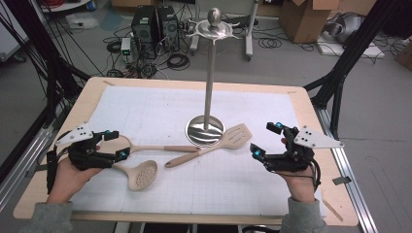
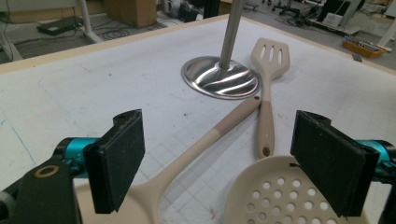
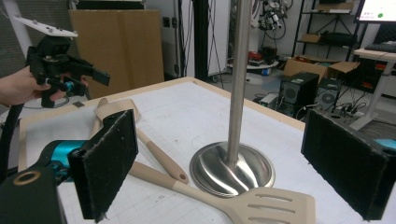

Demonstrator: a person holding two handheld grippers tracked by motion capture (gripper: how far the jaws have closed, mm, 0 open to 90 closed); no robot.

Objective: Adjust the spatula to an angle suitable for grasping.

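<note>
Left tongs (image 1: 113, 145) spread wide at lower left over skimmer (image 1: 141, 174) and spoon (image 1: 145, 148); right tongs (image 1: 266, 139) released, lower right.

Even, bright overhead light, soft shadows only; glare streaks on steel stand base (image 2: 219, 78); near jaw pads slightly soft in both gripper views, high view low-resolution.

Beige skimmer (image 1: 141, 174), perforated round head, laid flat near the tabletop's left front edge; spoon (image 1: 160, 148) laid alongside.
</note>
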